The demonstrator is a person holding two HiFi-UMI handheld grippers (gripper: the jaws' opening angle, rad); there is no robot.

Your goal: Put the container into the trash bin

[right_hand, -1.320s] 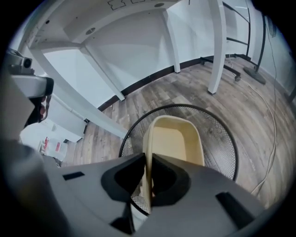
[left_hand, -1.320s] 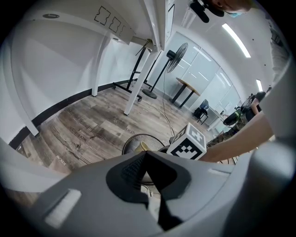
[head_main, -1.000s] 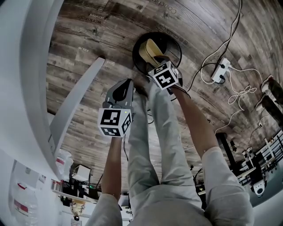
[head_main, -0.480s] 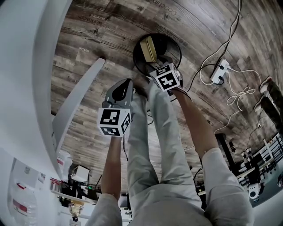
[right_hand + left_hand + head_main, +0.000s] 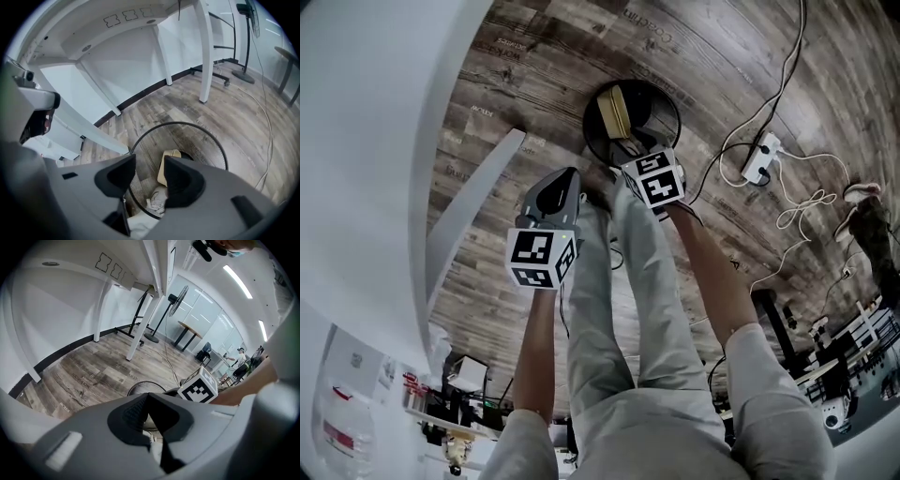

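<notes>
Container (image 5: 168, 171): one, tan, seen lying inside the one black wire-mesh trash bin (image 5: 206, 133) on the wood floor. Two grippers are counted. The right gripper (image 5: 149, 166) is held above the bin, jaws apart and closing, nothing gripped. The left gripper (image 5: 147, 397) is held aside, jaws pressed together, empty.

We see a floor (image 5: 534, 75) of grey-brown wood planks, some with faint print on them. A round black wire trash bin (image 5: 664, 105) stands on it. Well to the bin's right lies a white power strip (image 5: 759, 159), with loose white cables (image 5: 806, 206) looped on the planks beside it. To the bin's left, a slanted white table leg (image 5: 473, 220) meets the floor.
</notes>
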